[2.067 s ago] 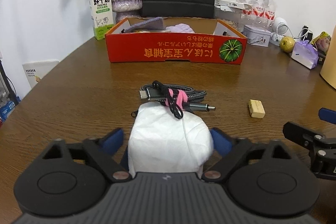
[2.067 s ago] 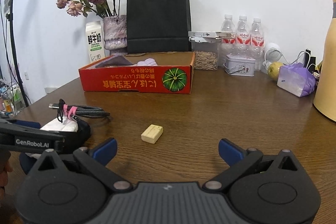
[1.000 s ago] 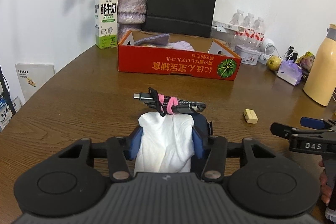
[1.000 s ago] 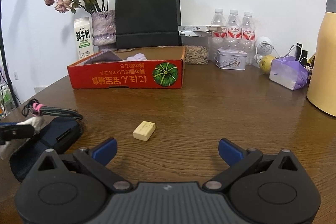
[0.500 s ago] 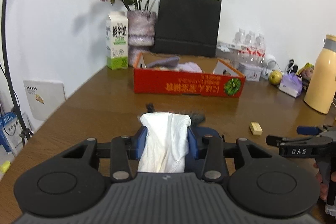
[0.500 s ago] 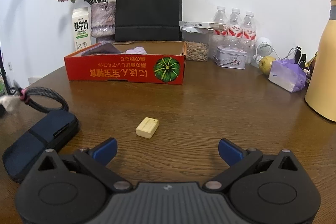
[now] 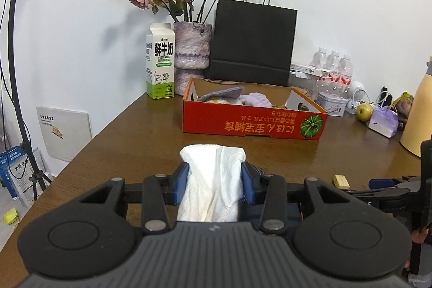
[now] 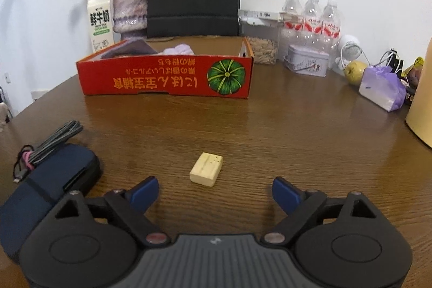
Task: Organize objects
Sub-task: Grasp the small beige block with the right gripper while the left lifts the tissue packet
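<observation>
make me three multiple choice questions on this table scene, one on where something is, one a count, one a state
1. Where does the small wooden block lie?
A. inside the red box
B. on the bare table, just ahead of the right gripper
C. on top of the navy pouch

2. How many water bottles stand by the wall?
A. three
B. one
C. five

3. What is the left gripper doing?
A. standing open and empty
B. gripping the milk carton
C. clamped on a white tissue pack

Answers:
1. B: the block sits on the table beyond the right gripper, whose jaws are closing with nothing between them.
2. A: three red-labelled bottles stand in a row.
3. C: the blue pads press both sides of the white tissue pack.
</observation>
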Motion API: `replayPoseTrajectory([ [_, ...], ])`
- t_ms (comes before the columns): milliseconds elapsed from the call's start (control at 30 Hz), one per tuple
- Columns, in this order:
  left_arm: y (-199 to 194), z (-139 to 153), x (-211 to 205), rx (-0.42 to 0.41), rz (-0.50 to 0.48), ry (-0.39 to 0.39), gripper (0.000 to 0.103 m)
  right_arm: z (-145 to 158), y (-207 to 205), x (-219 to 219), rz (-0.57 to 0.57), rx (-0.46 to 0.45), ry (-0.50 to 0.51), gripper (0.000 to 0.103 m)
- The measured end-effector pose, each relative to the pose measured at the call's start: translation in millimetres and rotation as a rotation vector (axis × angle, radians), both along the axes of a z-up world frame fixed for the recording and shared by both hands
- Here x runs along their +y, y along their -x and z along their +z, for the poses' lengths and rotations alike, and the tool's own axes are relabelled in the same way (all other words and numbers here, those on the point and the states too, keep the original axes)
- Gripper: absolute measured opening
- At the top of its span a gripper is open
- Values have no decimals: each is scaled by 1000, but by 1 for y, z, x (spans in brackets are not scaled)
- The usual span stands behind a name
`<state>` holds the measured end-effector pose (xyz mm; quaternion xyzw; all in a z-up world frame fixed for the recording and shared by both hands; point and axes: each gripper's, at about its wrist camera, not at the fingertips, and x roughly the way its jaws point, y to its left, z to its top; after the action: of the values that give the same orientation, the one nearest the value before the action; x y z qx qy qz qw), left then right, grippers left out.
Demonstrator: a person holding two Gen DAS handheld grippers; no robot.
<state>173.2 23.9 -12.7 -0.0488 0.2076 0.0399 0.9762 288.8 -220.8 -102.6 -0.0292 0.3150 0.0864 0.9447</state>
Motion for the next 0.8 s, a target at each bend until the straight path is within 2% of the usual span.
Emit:
replayPoseTrajectory([
  [67,-5,0,0,2,6,3,42,-2,-7,3,-5,18,-3,81],
  [233,-15,0,0,11,10,3,42,-2,-19,7,-20,17,-21,70],
  [333,-20,-1,-2,17,12,3,42,-1,-24,10,-10,11,-20,58],
  [400,-22,-1,-3,19,11,4,42,0,-25,12,-1,5,-19,47],
  [500,-25,-1,-5,22,11,2,42,0,-24,17,21,-2,-12,20],
  [800,-30,-2,-12,28,8,-4,42,3,-21,16,25,-28,-22,20],
])
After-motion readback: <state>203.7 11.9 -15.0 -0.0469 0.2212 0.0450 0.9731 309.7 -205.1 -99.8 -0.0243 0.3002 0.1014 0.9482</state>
